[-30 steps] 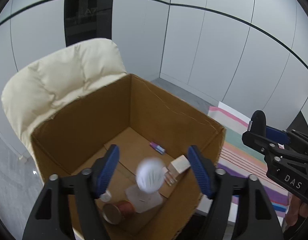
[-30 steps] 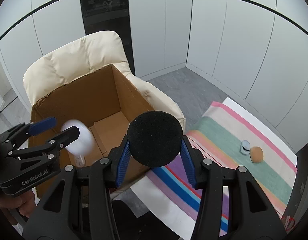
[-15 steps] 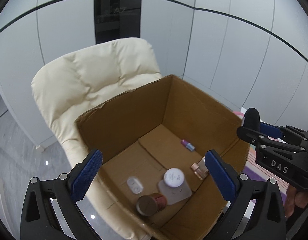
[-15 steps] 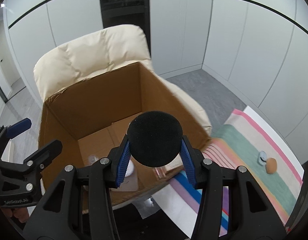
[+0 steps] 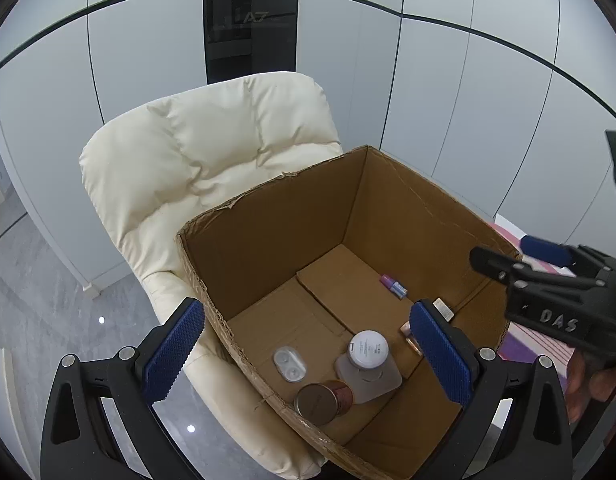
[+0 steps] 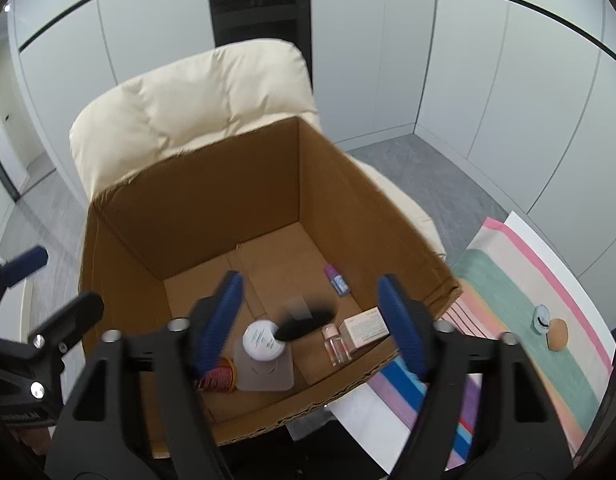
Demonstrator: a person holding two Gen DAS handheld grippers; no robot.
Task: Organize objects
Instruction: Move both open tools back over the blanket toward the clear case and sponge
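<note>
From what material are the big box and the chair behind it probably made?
The box looks like corrugated cardboard: matte brown, with folded bottom flaps and a torn, frayed rim. The chair seems upholstered in smooth cream leather or faux leather: puffy stitched panels with a soft sheen. Which of the two, I cannot tell.

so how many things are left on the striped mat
2: a small blue thing and a round brown one, side by side near the mat's far right edge. Part of the mat is hidden, so there may be more.
</note>
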